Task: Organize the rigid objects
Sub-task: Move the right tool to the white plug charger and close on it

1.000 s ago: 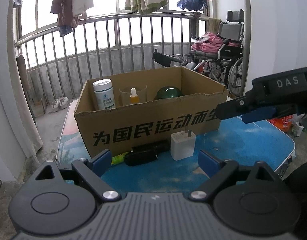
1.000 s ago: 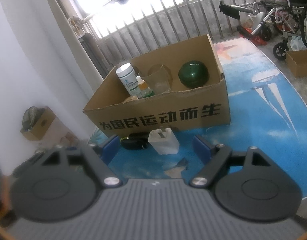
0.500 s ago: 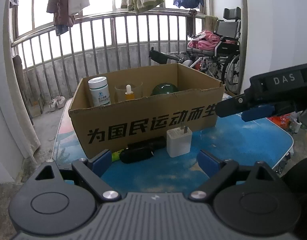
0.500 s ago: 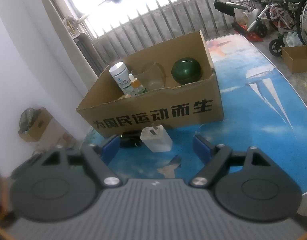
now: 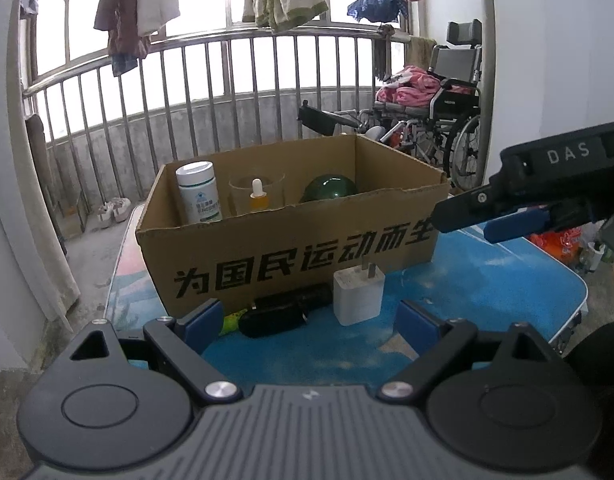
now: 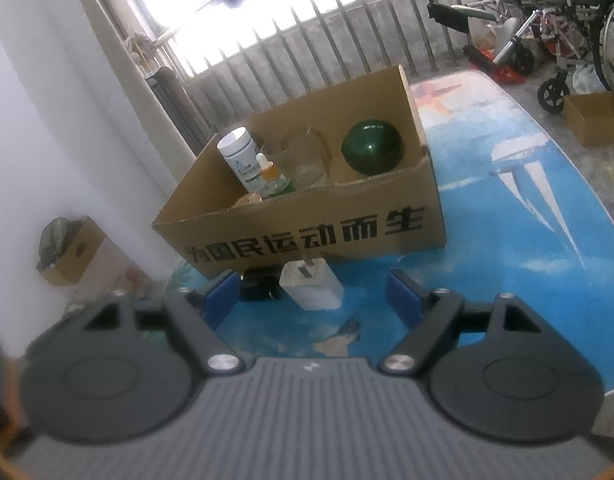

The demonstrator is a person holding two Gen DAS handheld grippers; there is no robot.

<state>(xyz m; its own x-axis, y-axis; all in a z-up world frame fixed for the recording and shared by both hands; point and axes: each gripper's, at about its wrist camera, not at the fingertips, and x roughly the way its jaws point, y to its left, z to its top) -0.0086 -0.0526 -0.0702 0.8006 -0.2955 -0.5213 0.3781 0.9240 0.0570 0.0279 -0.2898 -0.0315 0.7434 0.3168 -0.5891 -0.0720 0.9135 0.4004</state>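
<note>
Two hand-held grippers hover over a blue printed table [image 5: 487, 292] at the lower centre of both wrist views, each with its jaws spread wide and nothing between them: the left gripper [image 5: 307, 320] frames the loose items from straight on, the right gripper [image 6: 313, 294] from a steeper angle, its body also showing at the right edge of the left view. The sorting looks to be mid-way, between picks. Still out on the table, just in front of the cardboard box [image 5: 291, 248], lie a white plug charger [image 5: 358, 294] and, to its left in the frame, a black oblong object [image 5: 279, 312] with a scrap of something yellow-green [image 5: 231, 322] beside it, too small to identify. The charger sits nearest the middle of both sets of jaws, so it seems the likely next pick; that would call for coming down around its flat sides, closing, and lifting it over the near wall of the box. Inside the box, from left to right in the frame, stand a white-capped bottle [image 5: 199, 194], a small dropper bottle [image 5: 258, 196] with orange liquid in front of a clear glass [image 6: 307, 156], and a dark green rounded object [image 5: 331, 188], with open floor space on the right.
</note>
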